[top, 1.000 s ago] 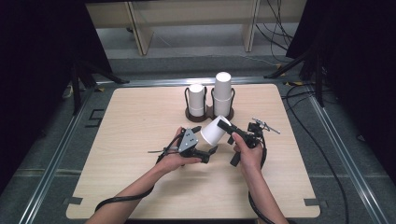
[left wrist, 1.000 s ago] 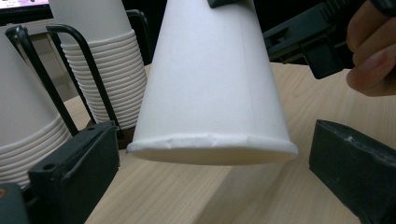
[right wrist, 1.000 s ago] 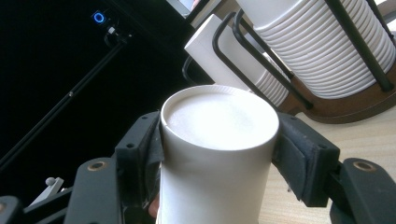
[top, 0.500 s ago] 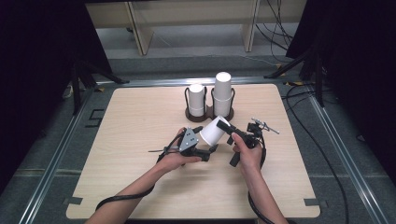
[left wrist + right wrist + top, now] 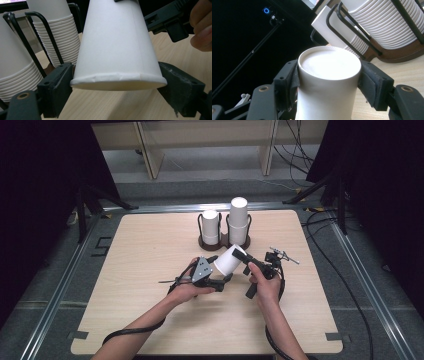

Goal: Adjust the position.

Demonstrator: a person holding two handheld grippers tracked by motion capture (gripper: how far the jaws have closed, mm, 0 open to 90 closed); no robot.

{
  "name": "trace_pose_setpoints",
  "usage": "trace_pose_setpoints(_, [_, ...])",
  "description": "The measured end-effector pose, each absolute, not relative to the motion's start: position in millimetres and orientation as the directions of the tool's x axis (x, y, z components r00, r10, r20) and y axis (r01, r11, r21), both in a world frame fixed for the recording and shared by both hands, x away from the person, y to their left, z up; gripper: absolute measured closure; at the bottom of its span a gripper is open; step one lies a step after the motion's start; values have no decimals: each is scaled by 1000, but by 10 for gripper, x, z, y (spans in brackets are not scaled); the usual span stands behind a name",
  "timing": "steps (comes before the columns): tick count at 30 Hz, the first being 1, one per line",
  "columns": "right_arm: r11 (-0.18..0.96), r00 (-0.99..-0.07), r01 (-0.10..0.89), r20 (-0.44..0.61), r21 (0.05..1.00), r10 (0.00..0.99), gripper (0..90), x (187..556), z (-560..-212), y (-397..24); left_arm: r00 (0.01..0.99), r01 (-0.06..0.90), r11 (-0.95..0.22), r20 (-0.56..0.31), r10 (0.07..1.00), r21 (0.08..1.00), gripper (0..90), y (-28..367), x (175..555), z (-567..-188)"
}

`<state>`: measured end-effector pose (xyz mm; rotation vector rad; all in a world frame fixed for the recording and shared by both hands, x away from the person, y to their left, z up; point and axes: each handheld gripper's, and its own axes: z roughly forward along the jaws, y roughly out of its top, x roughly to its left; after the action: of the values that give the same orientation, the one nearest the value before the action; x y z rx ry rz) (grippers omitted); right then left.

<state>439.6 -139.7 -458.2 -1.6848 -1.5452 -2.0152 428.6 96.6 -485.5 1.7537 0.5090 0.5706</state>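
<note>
White, unpatterned cup [image 5: 229, 261] between the black left gripper [image 5: 220, 279] and black right gripper [image 5: 239, 254]; its rim [image 5: 117, 80] and closed base [image 5: 329, 62] are the same plain white. Grey three-cornered plate [image 5: 201, 269] on top of the left gripper. Beyond the grippers, two white cup stacks [image 5: 239, 220] stand in a black wire rack [image 5: 202, 226] on a dark brown base [image 5: 402, 53]. Beneath both grippers, a pale wood-grain table [image 5: 140, 260]. Black cable [image 5: 131, 334] behind the left gripper

A pale wooden worktop [image 5: 150, 250] sits in a metal frame [image 5: 60, 285] on grey floor [image 5: 380, 285]. Beyond the claws stands a light wooden shelf unit [image 5: 205, 140]; black curtains [image 5: 40, 180] hang on both sides, cables [image 5: 310, 150] trailing.
</note>
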Motion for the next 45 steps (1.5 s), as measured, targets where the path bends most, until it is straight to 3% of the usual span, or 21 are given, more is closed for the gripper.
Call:
trace_pose_setpoints(36, [-479, -397, 621, 776, 620, 491, 320, 4411, -4570, -1409, 796, 42, -282, 138, 590, 959, 264, 1047, 4295, -4766])
trace_pose_setpoints(45, [-468, -424, 609, 761, 641, 492, 258, 4427, -4544, -1405, 802, 36, -260, 127, 583, 965, 278, 1035, 4295, -4767])
